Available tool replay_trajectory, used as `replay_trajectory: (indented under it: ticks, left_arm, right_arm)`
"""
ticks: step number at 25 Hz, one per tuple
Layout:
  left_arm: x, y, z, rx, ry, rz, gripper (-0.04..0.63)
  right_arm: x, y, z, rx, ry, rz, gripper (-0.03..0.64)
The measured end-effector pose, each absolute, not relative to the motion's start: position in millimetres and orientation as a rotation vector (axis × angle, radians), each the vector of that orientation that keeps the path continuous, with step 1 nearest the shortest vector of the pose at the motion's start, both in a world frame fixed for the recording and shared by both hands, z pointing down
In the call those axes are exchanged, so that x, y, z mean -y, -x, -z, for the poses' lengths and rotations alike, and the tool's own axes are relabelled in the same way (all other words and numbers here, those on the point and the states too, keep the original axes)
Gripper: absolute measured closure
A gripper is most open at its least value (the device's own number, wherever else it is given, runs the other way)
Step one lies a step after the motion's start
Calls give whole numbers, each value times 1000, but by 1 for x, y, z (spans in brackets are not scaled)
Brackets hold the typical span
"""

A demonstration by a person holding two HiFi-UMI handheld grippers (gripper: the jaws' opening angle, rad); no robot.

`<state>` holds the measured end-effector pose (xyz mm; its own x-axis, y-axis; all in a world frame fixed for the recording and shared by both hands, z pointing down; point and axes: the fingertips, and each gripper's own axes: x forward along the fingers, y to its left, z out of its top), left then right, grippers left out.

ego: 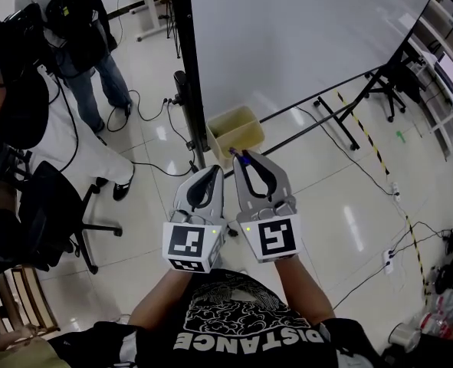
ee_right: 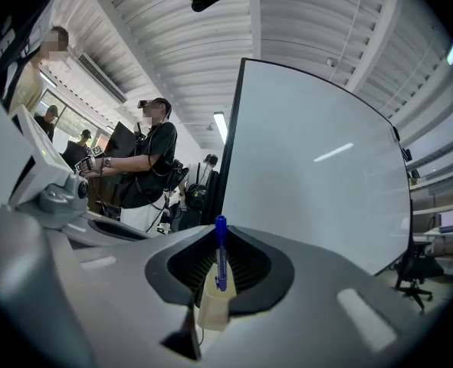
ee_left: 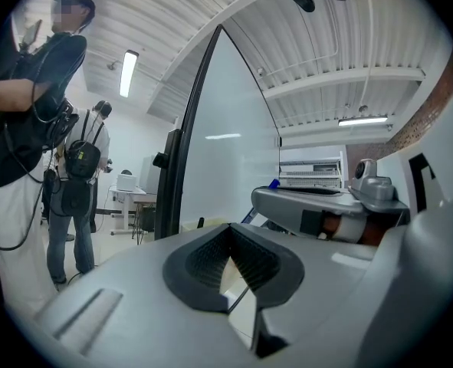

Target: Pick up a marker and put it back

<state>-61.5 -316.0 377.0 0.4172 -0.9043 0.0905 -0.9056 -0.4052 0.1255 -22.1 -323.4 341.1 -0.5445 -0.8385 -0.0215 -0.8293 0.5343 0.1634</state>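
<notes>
Though beside the beige bin point(ego: 234, 133), marker point(ee_right: 221, 257) in right claw point(ego: 247, 159).

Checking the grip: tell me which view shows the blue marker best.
The right gripper view: the blue marker stands upright, clamped in the right tool. Head view shows only its tip; left gripper view, a blue speck.

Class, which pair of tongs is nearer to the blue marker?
Right. The right tongs grip the blue marker; the left tongs hang beside them, shut and empty.
</notes>
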Motion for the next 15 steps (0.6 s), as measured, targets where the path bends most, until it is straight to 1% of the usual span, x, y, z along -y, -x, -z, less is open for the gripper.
replay_trajectory:
  ticks: [15]
  left_arm:
    - [336,74,-382,1605,-2504,-25,589]
  right_arm:
    - [349,37,-390,2606,-1418,127,578]
